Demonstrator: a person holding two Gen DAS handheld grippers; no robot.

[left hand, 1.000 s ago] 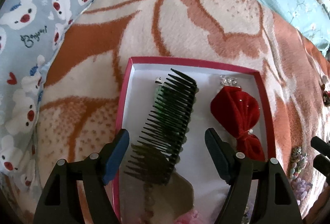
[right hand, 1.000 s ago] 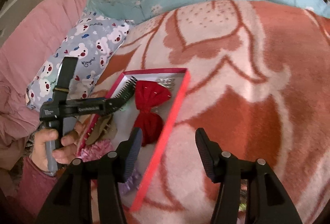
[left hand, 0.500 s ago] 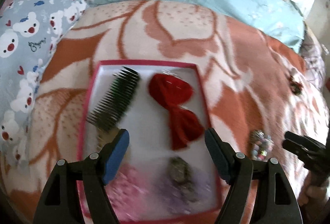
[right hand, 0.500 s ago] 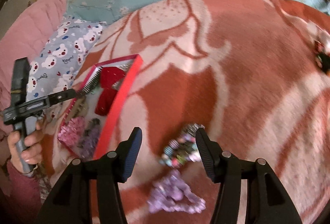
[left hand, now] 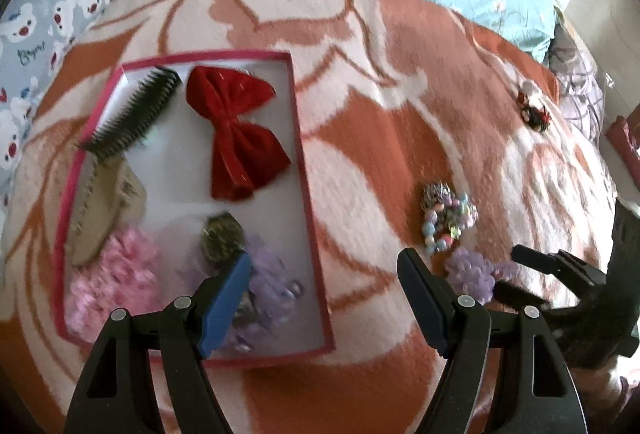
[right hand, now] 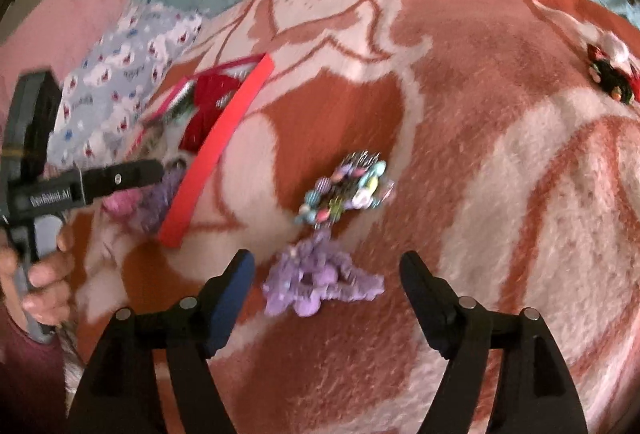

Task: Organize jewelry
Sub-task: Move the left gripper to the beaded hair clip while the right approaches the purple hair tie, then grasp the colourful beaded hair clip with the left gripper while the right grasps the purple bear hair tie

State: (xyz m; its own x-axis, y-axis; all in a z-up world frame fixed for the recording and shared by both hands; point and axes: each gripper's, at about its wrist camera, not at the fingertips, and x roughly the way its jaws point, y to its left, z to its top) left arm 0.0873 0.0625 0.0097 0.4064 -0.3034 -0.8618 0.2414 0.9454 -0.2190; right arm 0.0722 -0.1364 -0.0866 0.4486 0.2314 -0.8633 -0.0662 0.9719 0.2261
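In my red-rimmed box (left hand: 304, 170) lie one red bow (left hand: 236, 134), one dark comb (left hand: 132, 114) and one pink scrunchie (left hand: 116, 282), while one beaded bracelet (right hand: 344, 190) and one purple scrunchie (right hand: 316, 282) lie outside on the blanket (right hand: 500, 194), and my left tongs (left hand: 324, 298) and right tongs (right hand: 326, 298) are both wide open, holding nothing.

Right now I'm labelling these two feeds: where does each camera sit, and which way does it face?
Left wrist: on the left gripper, looking down on the red box on the blanket; right gripper at right.
Right wrist: on the right gripper, open over the purple scrunchie; left gripper and hand at left.
Shared: box, scrunchie, beaded bracelet.
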